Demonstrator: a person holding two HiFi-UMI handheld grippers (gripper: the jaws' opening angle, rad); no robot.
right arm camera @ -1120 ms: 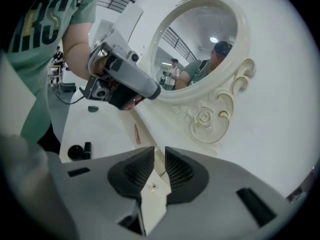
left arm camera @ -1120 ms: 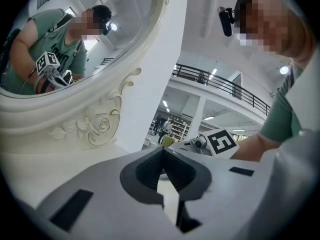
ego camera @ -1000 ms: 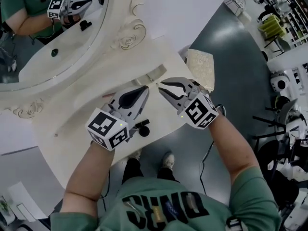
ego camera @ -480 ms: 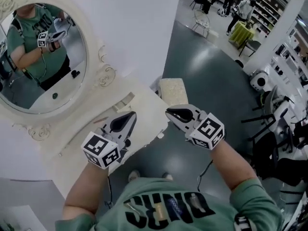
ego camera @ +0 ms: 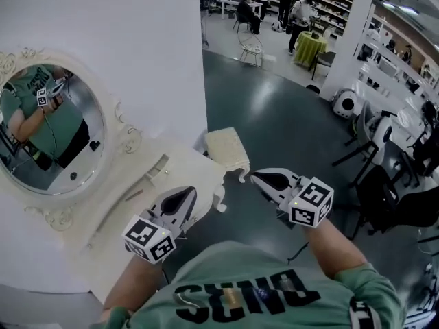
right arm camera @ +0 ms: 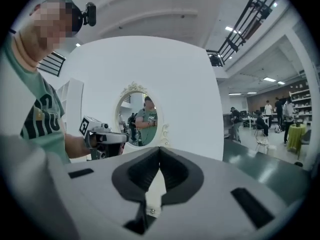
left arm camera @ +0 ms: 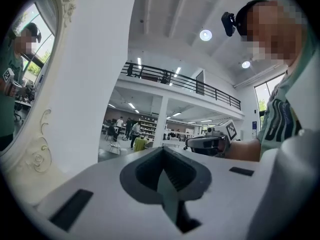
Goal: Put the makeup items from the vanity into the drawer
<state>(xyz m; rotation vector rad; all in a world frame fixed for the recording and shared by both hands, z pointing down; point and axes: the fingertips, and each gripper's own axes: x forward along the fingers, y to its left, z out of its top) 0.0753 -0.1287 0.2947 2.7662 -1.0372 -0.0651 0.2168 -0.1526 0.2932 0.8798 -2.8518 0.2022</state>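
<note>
Cream vanity [ego camera: 185,173], both grippers empty.
Head view: left gripper [ego camera: 185,196] and right gripper [ego camera: 260,178] hover off its front edge; a thin stick [ego camera: 134,195] on top looks light and slippery, best pinched mid-length. Left gripper view: jaws together. Right gripper view: likewise.

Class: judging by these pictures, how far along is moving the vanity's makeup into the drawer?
Done: nothing provable; no drawer shows open or filled. In hand: nothing, since the left gripper and the right gripper both have their fingers shut on air. Left: a thin stick lies on the vanity, so at least that needs putting away.
</note>
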